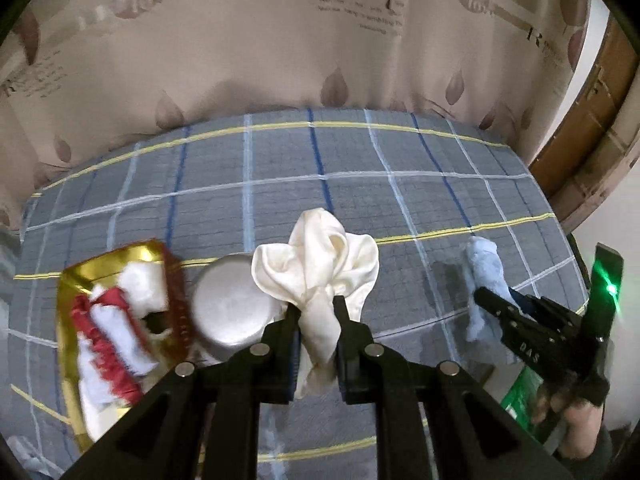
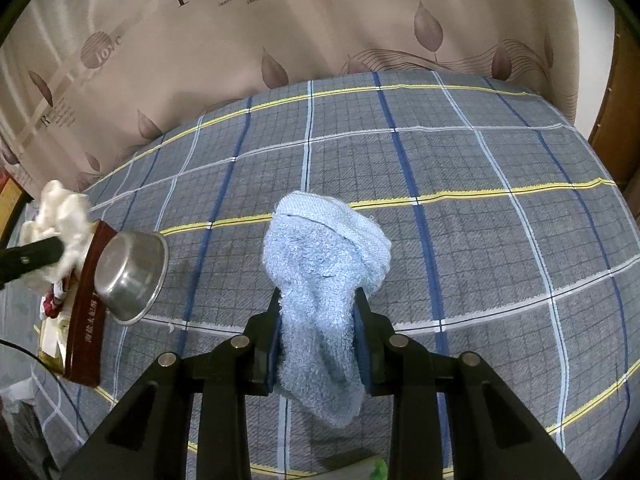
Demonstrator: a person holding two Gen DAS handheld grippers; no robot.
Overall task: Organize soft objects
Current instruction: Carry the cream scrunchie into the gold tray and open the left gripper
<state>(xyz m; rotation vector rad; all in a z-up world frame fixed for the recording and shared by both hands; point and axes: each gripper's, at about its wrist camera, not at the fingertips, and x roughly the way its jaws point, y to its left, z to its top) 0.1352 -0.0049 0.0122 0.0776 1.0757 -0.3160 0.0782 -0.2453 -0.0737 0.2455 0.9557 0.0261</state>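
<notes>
Cream cloth (image 1: pixel 320 264) bunched, pinched in left gripper (image 1: pixel 317 308), hanging above plaid bedsheet (image 1: pixel 360 168) just right of steel bowl (image 1: pixel 230 306). Blue towel (image 2: pixel 324 276) clamped in right gripper (image 2: pixel 318 308), tail drooping below jaws, well right of bowl. Bowl upside down, tilted, leaning on gold-lined box (image 1: pixel 76 280). Box left of bowl, holding red-and-white cloths (image 1: pixel 108 328). Leaf-print curtain (image 1: pixel 240 60) behind bowl, beyond bed edge. Green item (image 2: pixel 374 470) at near edge, partly hidden.

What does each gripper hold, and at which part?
Left gripper: cream cloth, pinched at its bunched middle. Right gripper: blue towel, pinched around its middle.
</notes>
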